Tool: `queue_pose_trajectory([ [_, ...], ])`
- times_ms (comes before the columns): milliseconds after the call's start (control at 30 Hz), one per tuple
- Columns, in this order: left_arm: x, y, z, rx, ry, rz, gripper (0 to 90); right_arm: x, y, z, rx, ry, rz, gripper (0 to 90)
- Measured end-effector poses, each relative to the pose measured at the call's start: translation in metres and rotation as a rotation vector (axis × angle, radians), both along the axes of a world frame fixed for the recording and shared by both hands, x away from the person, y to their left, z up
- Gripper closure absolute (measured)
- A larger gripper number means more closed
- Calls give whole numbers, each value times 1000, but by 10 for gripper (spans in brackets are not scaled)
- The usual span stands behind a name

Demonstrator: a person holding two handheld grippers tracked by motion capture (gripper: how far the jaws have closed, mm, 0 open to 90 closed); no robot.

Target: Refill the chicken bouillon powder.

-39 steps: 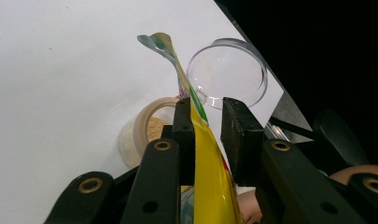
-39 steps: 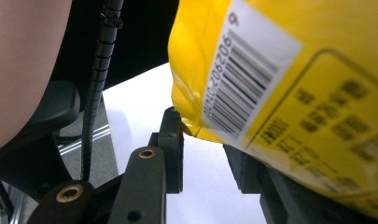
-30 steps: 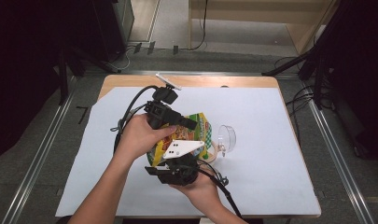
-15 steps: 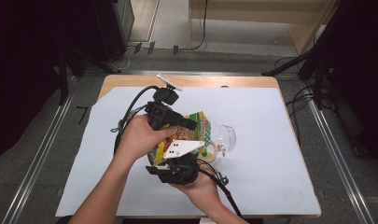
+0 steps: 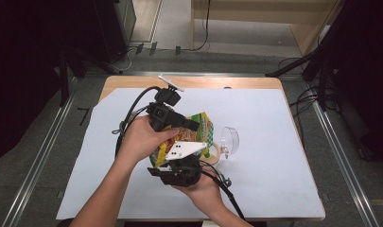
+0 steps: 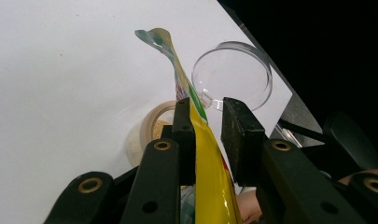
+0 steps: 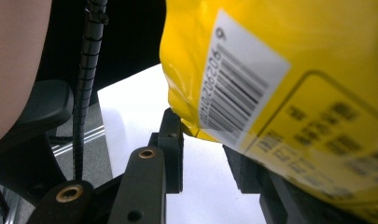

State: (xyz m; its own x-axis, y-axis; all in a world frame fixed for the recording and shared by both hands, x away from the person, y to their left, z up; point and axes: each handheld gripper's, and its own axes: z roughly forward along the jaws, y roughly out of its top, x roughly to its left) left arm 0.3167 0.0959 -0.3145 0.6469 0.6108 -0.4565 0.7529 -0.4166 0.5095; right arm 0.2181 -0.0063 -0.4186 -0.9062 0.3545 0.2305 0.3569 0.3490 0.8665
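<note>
A yellow snack bag [image 5: 202,124] is held up over the middle of the table between my two grippers. In the left gripper view the bag [image 6: 210,168] runs edge-on between the jaws of my left gripper [image 6: 207,112]; it lies against the left pad and fills the gap lower down. In the right gripper view the bag's barcode side [image 7: 280,84] lies over the right jaw of my right gripper [image 7: 207,144], and its corner touches the left jaw's tip. White paper shows between those jaws, and the right tip is hidden.
A clear plastic cup [image 5: 230,140] lies on its side just right of the bag, beside a pale tape-like ring [image 5: 214,152]. A white sheet [image 5: 274,142] covers the wooden table [image 5: 132,81]. Cables trail from both grippers.
</note>
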Motion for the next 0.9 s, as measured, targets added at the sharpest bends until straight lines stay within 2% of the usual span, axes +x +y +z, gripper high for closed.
queue_pose_trajectory([
  [900, 3, 0, -1, 1, -2, 2, 759, -2, 0, 3, 9, 11, -5, 703],
])
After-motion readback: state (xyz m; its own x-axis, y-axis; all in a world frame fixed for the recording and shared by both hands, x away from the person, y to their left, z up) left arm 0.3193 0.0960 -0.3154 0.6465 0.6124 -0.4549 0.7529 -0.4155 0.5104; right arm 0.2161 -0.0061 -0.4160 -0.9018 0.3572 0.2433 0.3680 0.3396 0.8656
